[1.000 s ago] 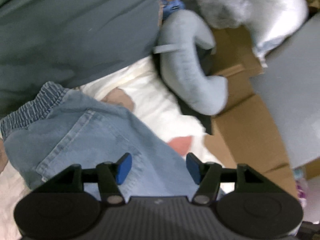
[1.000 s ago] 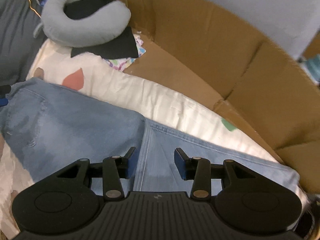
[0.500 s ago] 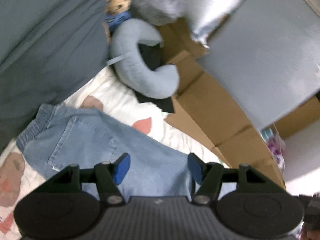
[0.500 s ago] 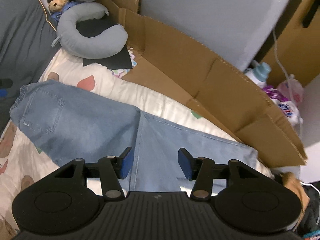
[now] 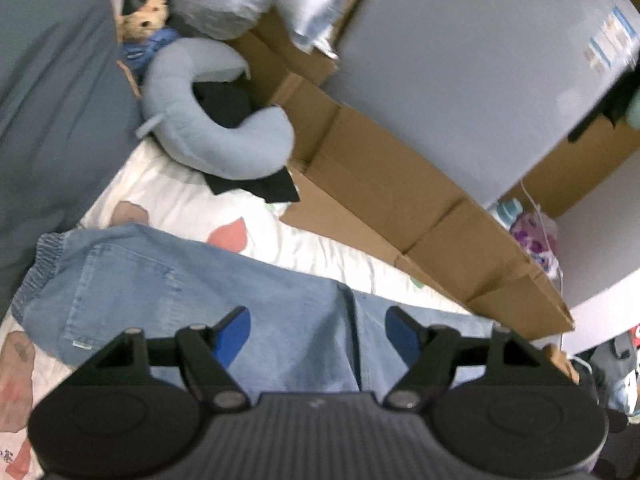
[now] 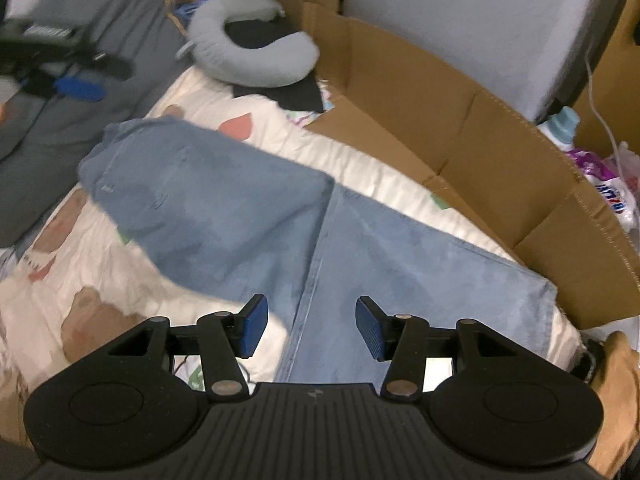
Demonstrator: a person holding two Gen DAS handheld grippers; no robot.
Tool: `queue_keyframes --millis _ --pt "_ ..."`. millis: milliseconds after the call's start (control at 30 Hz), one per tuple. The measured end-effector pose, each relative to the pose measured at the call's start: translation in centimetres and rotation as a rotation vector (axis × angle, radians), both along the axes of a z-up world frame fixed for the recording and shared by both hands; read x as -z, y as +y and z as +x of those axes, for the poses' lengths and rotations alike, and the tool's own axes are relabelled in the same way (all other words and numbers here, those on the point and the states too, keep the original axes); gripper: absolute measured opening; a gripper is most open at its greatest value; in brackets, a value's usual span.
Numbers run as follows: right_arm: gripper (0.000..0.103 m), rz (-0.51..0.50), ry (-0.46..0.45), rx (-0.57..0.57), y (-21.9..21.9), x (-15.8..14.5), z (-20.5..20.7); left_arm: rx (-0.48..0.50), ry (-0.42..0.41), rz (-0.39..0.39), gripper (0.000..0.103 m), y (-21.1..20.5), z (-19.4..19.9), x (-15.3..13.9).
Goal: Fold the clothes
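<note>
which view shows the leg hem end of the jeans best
The right wrist view: the jeans show whole, out to the hem end beside the cardboard. In the left wrist view the waistband is clear, but the hem end is hidden behind the tongs.

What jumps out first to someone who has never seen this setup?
The light blue jeans lie spread across a cream patterned bedsheet in the middle. Behind them a grey U-shaped neck pillow rests beside brown cardboard. In front, the right gripper hangs with jaws apart, holding nothing.

jeans [image 6: 248, 216]: 1 | neck pillow [image 6: 256, 54]: 1 | teddy bear [image 5: 146, 20]: 1 | detergent bottle [image 6: 562, 126]: 1
</note>
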State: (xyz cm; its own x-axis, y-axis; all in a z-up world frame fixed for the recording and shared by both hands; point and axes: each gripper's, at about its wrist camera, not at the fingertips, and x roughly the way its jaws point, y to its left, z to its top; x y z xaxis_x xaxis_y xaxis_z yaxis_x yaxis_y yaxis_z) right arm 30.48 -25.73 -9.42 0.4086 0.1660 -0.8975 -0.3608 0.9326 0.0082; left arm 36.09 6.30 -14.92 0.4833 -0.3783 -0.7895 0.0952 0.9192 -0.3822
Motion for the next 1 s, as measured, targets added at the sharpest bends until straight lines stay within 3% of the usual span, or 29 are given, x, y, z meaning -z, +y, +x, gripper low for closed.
queue_keyframes --millis 100,300,633,800,1000 --pt "0.056 0.012 -0.012 -0.033 -0.8 1.4 -0.8 0.029 0.001 -0.040 0.077 -1.5 -0.5 0.6" --pt "0.056 0.036 -0.035 -0.100 -2.5 4.2 -2.5 0.086 0.006 -0.043 0.077 -4.7 -1.4 3.7" --pt "0.056 0.075 -0.058 -0.165 -4.2 10.7 -5.5 0.203 0.118 -0.082 0.076 -8.7 -5.6 14.0" --pt "0.056 0.087 -0.026 -0.229 -3.6 14.3 -6.4 0.239 0.192 -0.110 0.068 -10.0 -8.0 19.7" --pt "0.056 0.099 -0.025 -0.277 -2.6 16.9 -7.2 0.246 0.260 -0.168 0.062 -10.9 -9.3 22.9"
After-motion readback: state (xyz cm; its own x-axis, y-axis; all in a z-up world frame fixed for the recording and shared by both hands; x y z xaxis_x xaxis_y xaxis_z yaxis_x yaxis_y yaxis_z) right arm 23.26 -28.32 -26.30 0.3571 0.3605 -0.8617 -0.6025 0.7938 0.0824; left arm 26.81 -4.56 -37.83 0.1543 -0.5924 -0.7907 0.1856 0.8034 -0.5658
